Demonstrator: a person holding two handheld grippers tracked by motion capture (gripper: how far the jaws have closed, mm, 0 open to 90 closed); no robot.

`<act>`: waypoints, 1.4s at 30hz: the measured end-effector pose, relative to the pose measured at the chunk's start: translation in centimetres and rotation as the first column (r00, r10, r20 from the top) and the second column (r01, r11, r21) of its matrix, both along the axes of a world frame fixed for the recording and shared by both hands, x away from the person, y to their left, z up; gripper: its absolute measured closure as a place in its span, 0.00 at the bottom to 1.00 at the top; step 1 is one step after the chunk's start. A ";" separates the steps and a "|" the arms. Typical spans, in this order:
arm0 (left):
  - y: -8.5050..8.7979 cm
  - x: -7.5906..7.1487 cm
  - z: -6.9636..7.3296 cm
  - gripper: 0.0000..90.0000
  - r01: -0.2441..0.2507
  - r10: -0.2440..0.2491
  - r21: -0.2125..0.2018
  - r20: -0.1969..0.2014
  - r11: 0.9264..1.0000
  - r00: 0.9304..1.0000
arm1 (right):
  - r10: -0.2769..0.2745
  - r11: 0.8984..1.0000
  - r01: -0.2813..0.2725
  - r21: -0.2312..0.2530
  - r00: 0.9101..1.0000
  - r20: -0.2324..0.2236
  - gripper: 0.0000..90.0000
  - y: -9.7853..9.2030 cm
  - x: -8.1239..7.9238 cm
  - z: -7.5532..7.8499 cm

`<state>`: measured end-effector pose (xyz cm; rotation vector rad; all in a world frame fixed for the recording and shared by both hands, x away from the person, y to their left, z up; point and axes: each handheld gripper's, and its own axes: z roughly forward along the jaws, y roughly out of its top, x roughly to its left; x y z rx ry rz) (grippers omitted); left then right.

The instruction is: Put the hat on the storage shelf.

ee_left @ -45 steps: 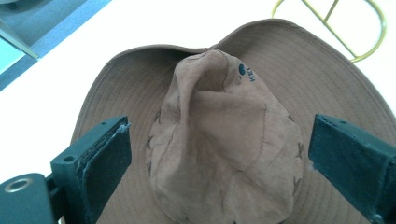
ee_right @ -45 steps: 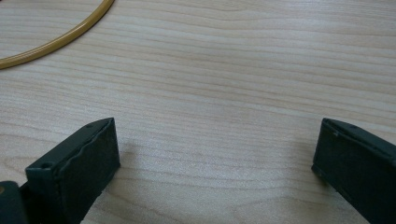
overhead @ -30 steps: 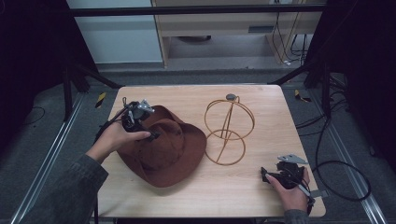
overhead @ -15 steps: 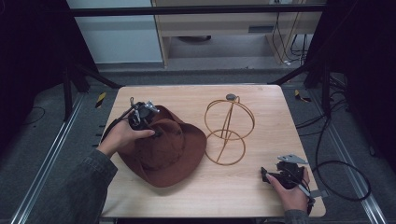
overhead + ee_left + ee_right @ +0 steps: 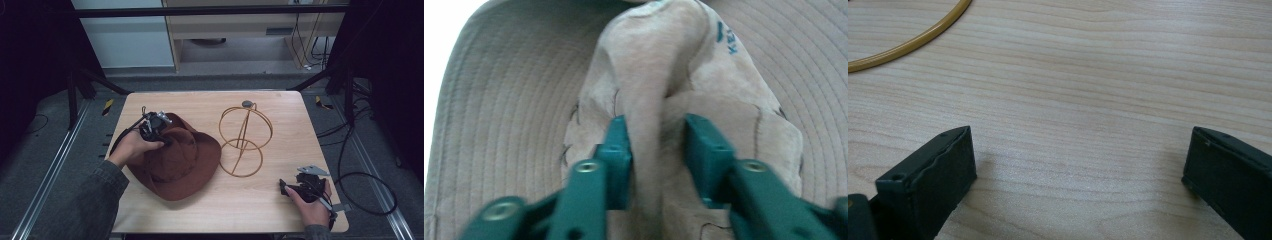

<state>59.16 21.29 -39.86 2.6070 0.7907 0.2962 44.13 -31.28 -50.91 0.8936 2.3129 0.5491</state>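
High view: at nine o'clock on the table (image 5: 210,107), the left gripper (image 5: 159,131) has just been closing its jaws and pinches a fold of the brown hat's (image 5: 182,160) crown. The wire stand (image 5: 243,140) sits centre. At five o'clock, the right gripper (image 5: 292,187) rests with its jaws wide on bare wood.

Teal letters "KE", cut off, on the hat (image 5: 704,65)

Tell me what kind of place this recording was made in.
Probably a lab or workshop recording station: a wooden table inside a dark metal frame, loose cables on the grey floor, and shelving behind.
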 end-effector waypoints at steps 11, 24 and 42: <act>1.3 -1.1 1.5 0.98 0.004 -0.004 -0.044 0.018 0.999 1.000 | 0.001 1.000 -0.001 0.001 1.000 0.000 0.01 0.0 0.0 0.0; 2.8 -3.8 4.3 0.98 0.054 -0.046 -0.106 0.071 0.993 0.996 | 0.001 1.000 -0.001 0.002 1.000 0.000 0.01 0.0 0.0 0.0; 4.9 -5.4 8.3 0.98 0.091 -0.072 -0.160 0.119 0.983 0.990 | 0.001 1.000 -0.001 0.001 1.000 0.000 0.01 0.0 0.0 0.0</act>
